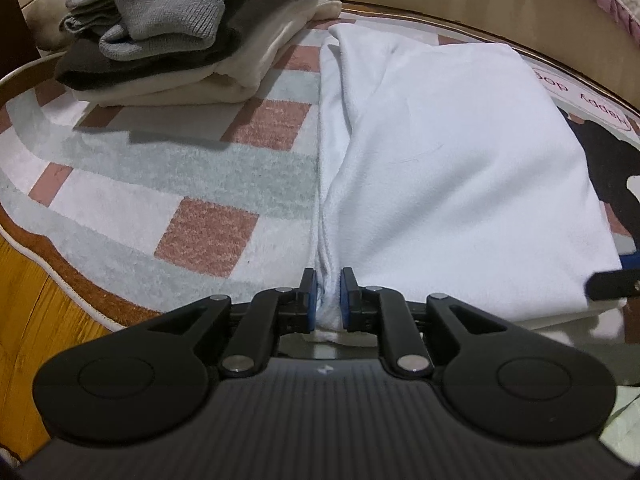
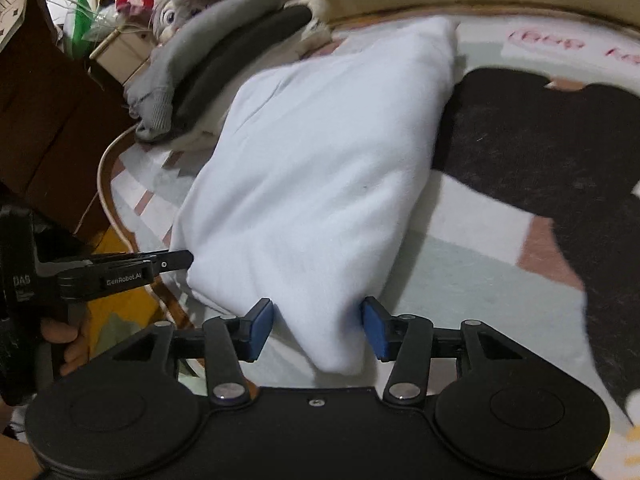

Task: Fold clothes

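A folded white garment (image 1: pixel 440 160) lies on the patterned rug (image 1: pixel 160 184). In the left wrist view my left gripper (image 1: pixel 329 292) is shut on the garment's near left edge, with bunched cloth pinched between the blue pads. In the right wrist view the white garment (image 2: pixel 320 160) stretches away from my right gripper (image 2: pixel 318 328). Its jaws stand apart around the near corner, which hangs loose between them; the left pad is clear of the cloth. The left gripper's fingers (image 2: pixel 176 260) reach the garment's left edge, held by a person's hand (image 2: pixel 68 344).
A stack of folded clothes (image 1: pixel 160 40), grey on dark on cream, sits at the rug's far left. Behind the stack (image 2: pixel 208 68) are a stuffed toy (image 2: pixel 176 12) and a cardboard box (image 2: pixel 120 52). Wood floor (image 1: pixel 24 280) borders the rug on the left.
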